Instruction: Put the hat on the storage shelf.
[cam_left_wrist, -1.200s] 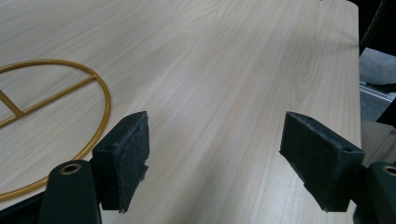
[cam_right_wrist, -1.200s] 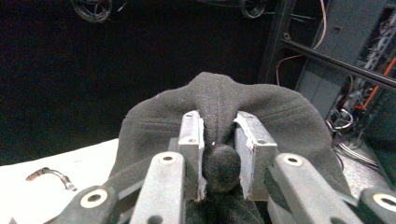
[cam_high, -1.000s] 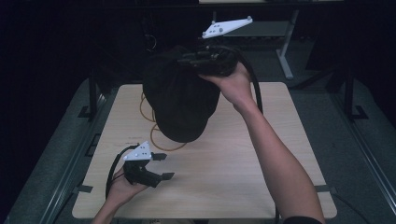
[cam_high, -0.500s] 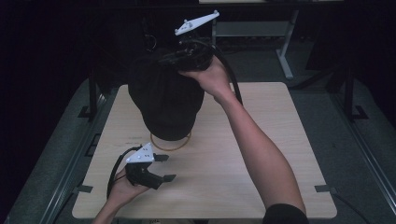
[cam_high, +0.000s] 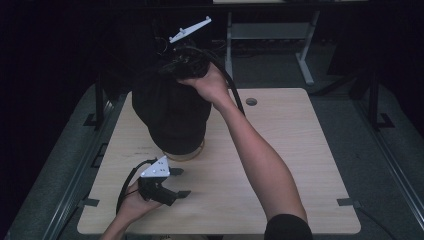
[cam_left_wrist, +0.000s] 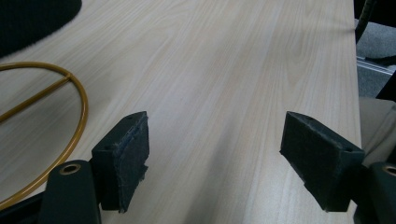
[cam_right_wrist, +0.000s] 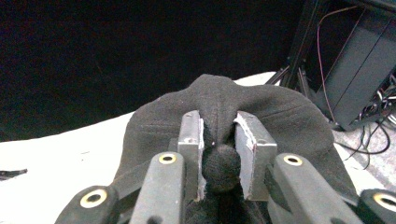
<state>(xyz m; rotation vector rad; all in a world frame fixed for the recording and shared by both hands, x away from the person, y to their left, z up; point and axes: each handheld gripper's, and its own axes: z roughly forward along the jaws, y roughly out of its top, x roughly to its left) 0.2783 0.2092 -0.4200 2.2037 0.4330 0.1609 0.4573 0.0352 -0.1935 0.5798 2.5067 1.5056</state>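
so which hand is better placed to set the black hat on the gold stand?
Right. Its tongs are shut on the black hat, held just above the gold stand. The left tongs hang open over the table, holding nothing.

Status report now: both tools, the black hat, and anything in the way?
Right tool shut on black hat, held above gold ring stand. Left tool open, empty, low over table. Nothing in the way.
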